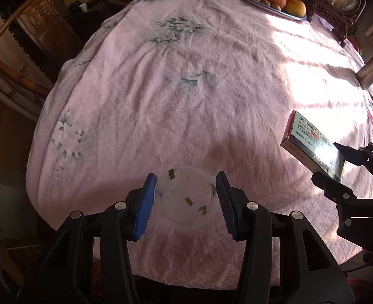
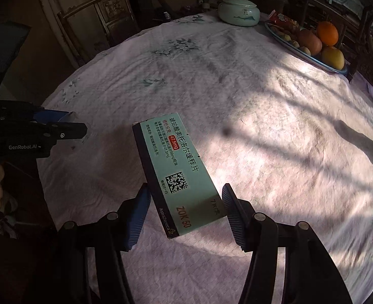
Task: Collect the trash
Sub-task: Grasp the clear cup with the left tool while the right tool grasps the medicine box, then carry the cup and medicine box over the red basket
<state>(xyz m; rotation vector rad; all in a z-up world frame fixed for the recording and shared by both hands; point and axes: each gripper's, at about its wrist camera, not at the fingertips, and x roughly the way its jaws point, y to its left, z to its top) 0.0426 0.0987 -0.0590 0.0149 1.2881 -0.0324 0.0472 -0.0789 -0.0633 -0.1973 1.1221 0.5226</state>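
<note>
There, the left gripper (image 1: 185, 197) clamped a clear plastic cup (image 1: 185, 200) between its pads, while the right gripper (image 2: 186, 210) pinched a medicine box (image 2: 179, 174) crosswise above the tablecloth (image 1: 186, 88).

Harsh sun glare right, dim left; fisheye warp, dark corners.

Round table (image 1: 186, 88) under wrinkled pink floral cloth (image 2: 262, 152); lidded ceramic pot (image 2: 238, 11), fruit tray (image 2: 334, 69), metal can (image 1: 372, 69) on top.
</note>
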